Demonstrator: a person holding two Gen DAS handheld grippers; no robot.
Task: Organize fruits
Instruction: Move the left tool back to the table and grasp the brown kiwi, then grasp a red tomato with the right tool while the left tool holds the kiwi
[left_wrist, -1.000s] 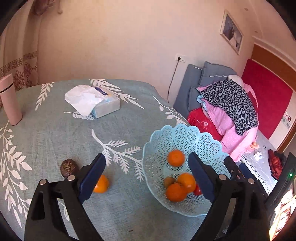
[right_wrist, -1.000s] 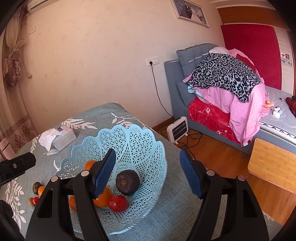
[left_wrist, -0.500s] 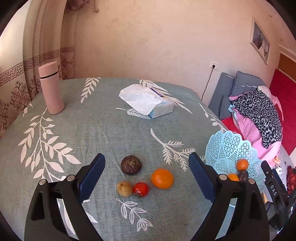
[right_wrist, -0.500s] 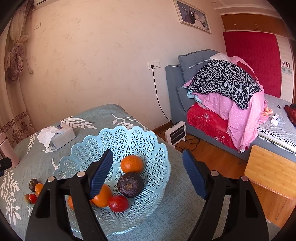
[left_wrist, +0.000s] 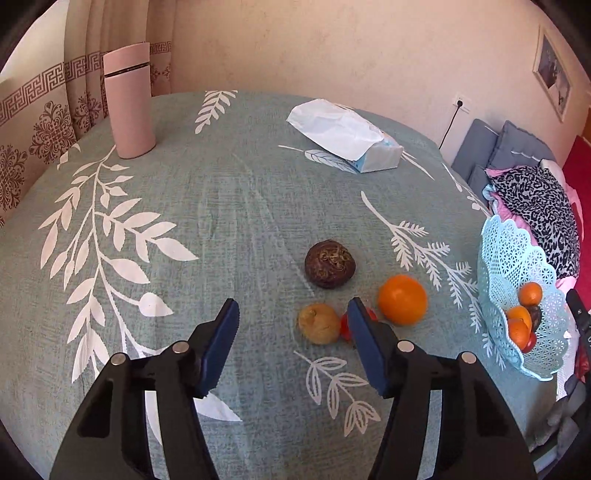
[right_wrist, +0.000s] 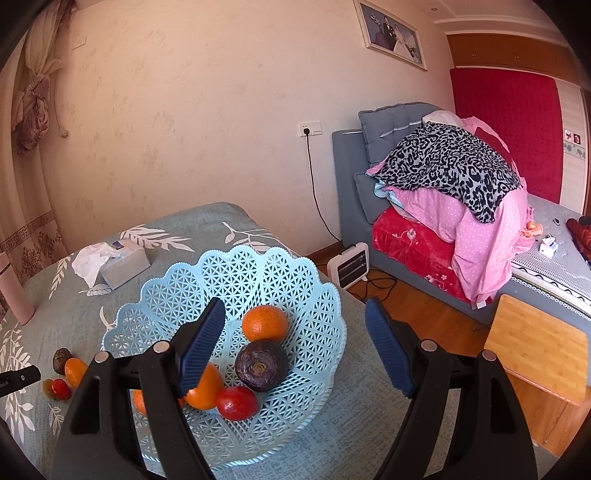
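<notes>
- Hovering low over the loose fruit, the left gripper has its jaws closing with nothing pinched yet; the tan fruit sits just ahead of them, so that's probably the pick.
- Orange, dark fruit and tomato wait on the table.
- Right gripper hangs open and empty over the basket, likely just parked.
</notes>
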